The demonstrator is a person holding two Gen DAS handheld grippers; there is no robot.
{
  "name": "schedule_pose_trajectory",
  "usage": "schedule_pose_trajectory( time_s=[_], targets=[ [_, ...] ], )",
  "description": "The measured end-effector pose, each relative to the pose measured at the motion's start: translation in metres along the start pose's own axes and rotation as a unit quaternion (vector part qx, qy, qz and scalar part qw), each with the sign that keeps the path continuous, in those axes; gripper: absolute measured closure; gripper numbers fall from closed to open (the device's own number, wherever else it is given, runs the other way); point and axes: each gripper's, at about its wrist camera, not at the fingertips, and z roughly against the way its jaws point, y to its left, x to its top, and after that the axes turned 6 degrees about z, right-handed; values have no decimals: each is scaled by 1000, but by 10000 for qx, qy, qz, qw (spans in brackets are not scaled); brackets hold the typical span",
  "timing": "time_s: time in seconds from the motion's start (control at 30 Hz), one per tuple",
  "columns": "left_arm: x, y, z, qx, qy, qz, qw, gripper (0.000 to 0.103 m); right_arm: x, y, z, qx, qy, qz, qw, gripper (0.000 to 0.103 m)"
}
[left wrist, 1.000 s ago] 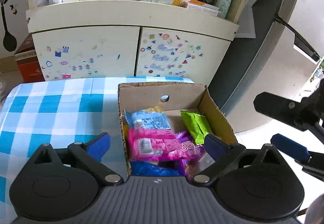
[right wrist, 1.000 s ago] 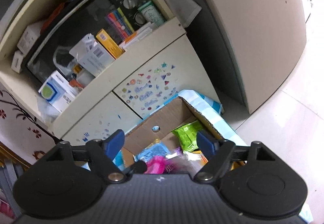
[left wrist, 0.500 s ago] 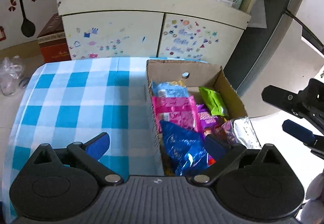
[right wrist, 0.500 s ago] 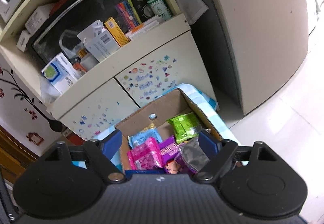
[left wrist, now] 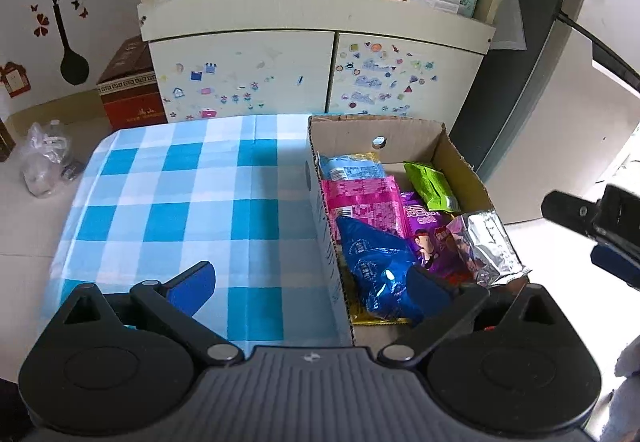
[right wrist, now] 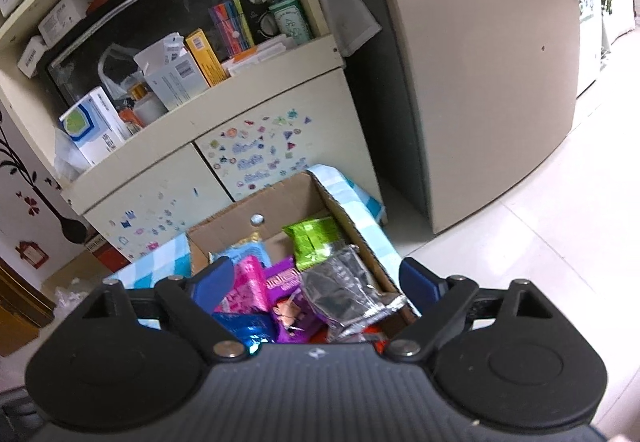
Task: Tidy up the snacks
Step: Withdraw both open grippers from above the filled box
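Observation:
A cardboard box (left wrist: 460,162) stands on the right part of a blue-checked table (left wrist: 180,194). It holds several snack packs: a pink pack (left wrist: 360,198), a blue pack (left wrist: 372,262), a green pack (left wrist: 430,184), a purple pack (left wrist: 430,238) and a silver pack (left wrist: 484,246). My left gripper (left wrist: 312,282) is open and empty, above the box's near left wall. My right gripper (right wrist: 316,280) is open and empty, above the box (right wrist: 280,202); it also shows at the right edge of the left wrist view (left wrist: 592,230).
A cream cabinet (left wrist: 320,74) with stickers stands behind the table, its shelf crowded with boxes and bottles. A fridge (right wrist: 480,82) stands to the right. A brown carton (left wrist: 130,86) and a plastic bag (left wrist: 44,162) lie on the floor at left.
Both grippers have pulled back and up from the box, so more of the table and box shows. Both stay open and empty.

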Motion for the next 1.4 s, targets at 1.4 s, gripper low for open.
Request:
schedule_pose_trajectory(
  time_s=[1.4],
  targets=[
    [-4, -14, 2, 728, -118, -304, 9968, 0, -24, 29, -2, -507, 395, 1110, 9917, 8]
  ],
)
